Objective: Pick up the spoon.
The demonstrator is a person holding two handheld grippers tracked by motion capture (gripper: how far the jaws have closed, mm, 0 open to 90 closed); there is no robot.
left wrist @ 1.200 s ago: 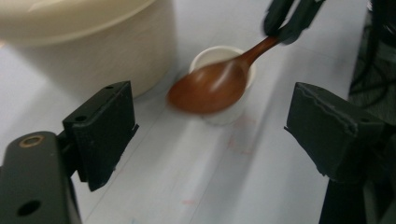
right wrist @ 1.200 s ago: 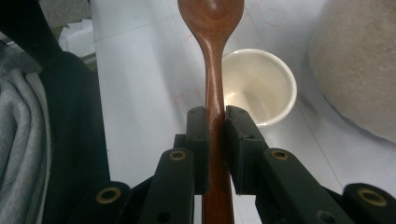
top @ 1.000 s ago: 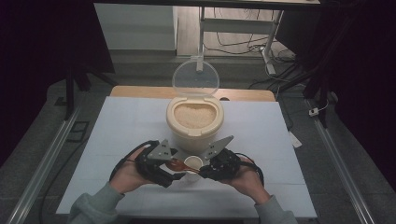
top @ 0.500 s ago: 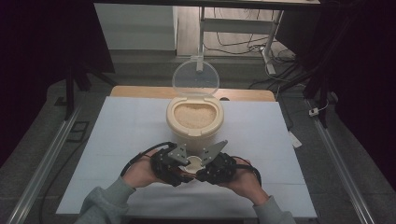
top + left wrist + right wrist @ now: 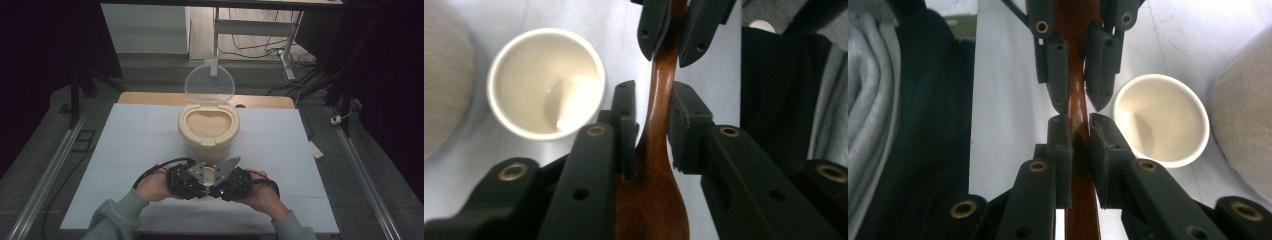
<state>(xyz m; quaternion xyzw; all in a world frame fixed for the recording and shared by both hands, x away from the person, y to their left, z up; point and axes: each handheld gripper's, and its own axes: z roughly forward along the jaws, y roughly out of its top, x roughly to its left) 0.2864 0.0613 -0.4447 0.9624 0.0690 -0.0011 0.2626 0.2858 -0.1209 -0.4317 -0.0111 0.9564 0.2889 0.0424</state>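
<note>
A brown wooden spoon [image 5: 649,200] lies between both grippers at the table's near edge. My left gripper [image 5: 653,97] has just been closing and now pinches the spoon's neck close to its bowl. Facing it, my right gripper [image 5: 1079,122] is shut on the handle [image 5: 1080,210], tip to tip with the left one [image 5: 1079,100]. A small white cup [image 5: 544,85] stands beside the jaws, empty as far as I can see. In the high view the grippers [image 5: 197,176] [image 5: 222,177] meet around the cup [image 5: 207,173], just in front of the beige rice container [image 5: 208,142].
The container is full of rice, and its clear lid [image 5: 209,83] stands open at the back. A white mat [image 5: 130,145] covers the table. Grey sleeves and hands come in from the bottom edge. A small white item [image 5: 315,149] lies at the mat's right edge.
The left hand has moved right and slightly down toward the right gripper, and its jaws have closed onto the spoon. The right gripper has stayed still.
</note>
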